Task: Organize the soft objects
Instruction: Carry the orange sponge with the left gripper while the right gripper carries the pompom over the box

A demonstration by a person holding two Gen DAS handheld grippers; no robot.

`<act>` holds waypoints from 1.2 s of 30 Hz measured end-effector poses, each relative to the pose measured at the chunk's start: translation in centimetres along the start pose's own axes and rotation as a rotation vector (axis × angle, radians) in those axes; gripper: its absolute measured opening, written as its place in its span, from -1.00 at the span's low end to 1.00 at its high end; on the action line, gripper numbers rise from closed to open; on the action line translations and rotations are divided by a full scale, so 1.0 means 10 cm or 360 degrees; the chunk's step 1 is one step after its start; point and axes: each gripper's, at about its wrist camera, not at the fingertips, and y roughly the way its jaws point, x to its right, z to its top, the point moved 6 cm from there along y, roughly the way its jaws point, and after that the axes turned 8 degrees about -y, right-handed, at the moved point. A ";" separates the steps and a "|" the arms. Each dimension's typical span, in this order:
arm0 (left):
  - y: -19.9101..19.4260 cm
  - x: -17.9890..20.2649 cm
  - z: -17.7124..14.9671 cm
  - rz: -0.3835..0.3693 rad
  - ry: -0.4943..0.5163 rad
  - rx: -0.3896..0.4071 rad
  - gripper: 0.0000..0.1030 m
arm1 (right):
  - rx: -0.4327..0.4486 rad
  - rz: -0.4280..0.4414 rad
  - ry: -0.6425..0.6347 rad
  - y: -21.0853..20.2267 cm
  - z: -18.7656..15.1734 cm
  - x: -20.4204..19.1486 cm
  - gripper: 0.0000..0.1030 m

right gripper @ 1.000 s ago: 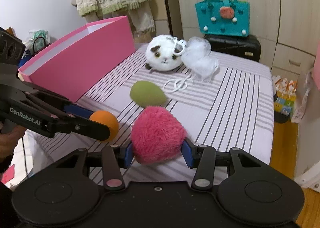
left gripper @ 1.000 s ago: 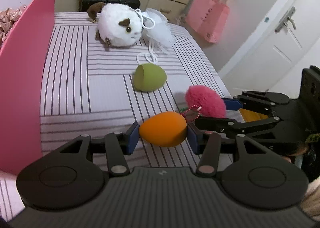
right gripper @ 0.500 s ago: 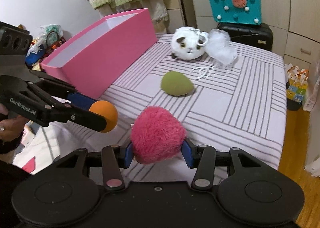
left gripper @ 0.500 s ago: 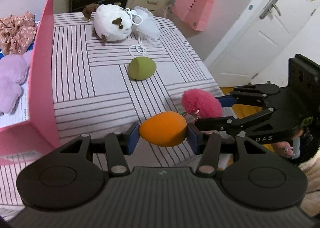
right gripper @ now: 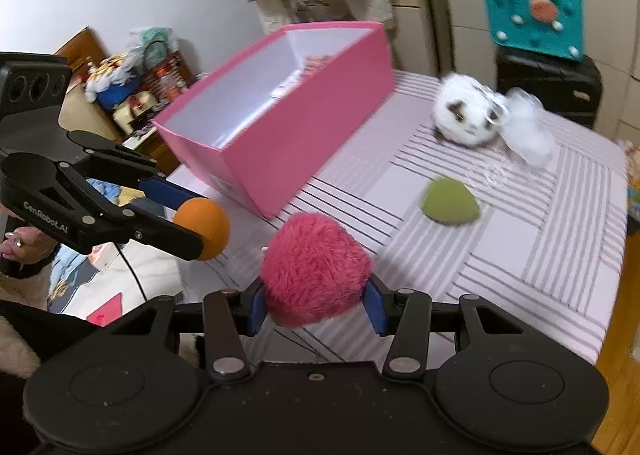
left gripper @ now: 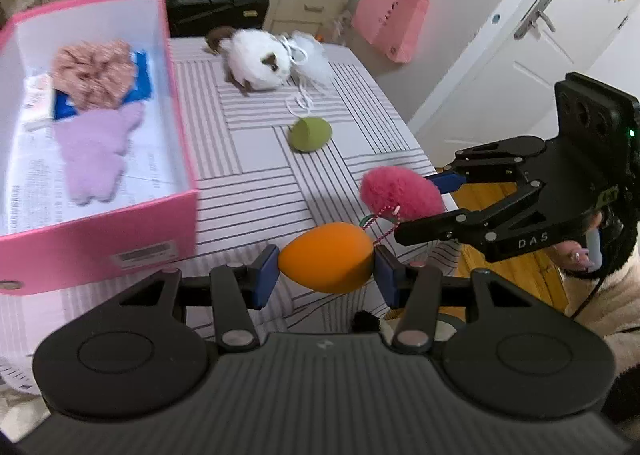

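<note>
My left gripper (left gripper: 326,269) is shut on an orange egg-shaped sponge (left gripper: 326,263), held above the table's near edge; it also shows in the right wrist view (right gripper: 204,229). My right gripper (right gripper: 316,305) is shut on a fluffy pink pom-pom (right gripper: 316,273), seen in the left wrist view (left gripper: 400,193) just right of the orange sponge. A green sponge (left gripper: 310,134) lies on the striped table. A white plush toy (left gripper: 260,63) and a white mesh puff (left gripper: 314,57) sit at the far end. The pink box (left gripper: 100,239) at left holds a pink scrunchie (left gripper: 92,73) and a lilac plush (left gripper: 96,151).
The striped table (left gripper: 248,179) drops off at its right and near edges. A teal bag (right gripper: 532,27) stands on a black case (right gripper: 560,89) behind the table. A white door (left gripper: 520,67) and a hanging pink bag (left gripper: 390,29) are at the right.
Both grippers have risen and pulled back from the table with their objects still held. The inside of the pink box has come into view.
</note>
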 end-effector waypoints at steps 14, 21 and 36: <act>-0.88 -0.48 0.17 0.0208 -0.0046 0.0322 -0.03 | -0.0023 0.0104 -0.0324 0.05 0.78 -0.57 0.04; -1.01 -0.73 0.38 0.0346 0.0033 0.0357 -0.03 | 0.0041 0.0142 -0.0506 0.24 1.30 -0.73 0.04; -0.40 -1.44 0.86 0.0825 0.0392 0.0230 -0.03 | -0.0257 0.0158 -0.0425 1.51 2.14 -0.43 0.05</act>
